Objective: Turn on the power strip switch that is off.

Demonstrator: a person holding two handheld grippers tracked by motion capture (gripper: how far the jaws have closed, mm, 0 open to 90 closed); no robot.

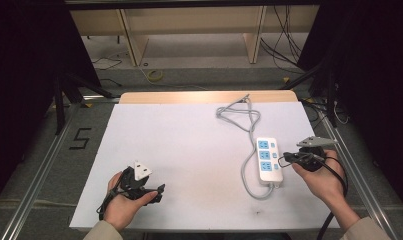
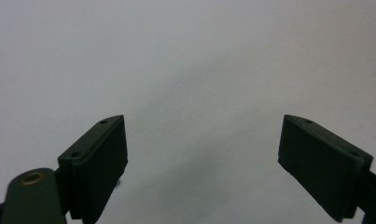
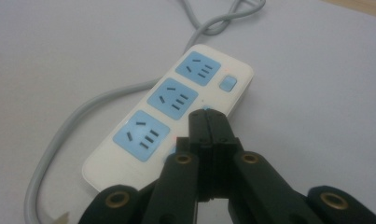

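While lying flat on the white counter (image 1: 189,150), power strip (image 1: 268,160) runs long axis near-to-far, grey cord (image 1: 246,150) looping away. Right gripper (image 1: 284,159) beside it, jaws pressed together. Left gripper (image 1: 158,192) well apart, jaws spread. "5" (image 1: 80,138) marked on grey floor.

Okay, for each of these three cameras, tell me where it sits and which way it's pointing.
High view: fixed above the person's side, looking forward and down on the white table; both hands show, left tool and right tool.
Left gripper view: rides the left tool, facing bare table between open jaws.
Right gripper view: rides the right tool, jaws closed, aimed at the power strip and its grey cable.
Shared: the high view and right gripper view both show the power strip.
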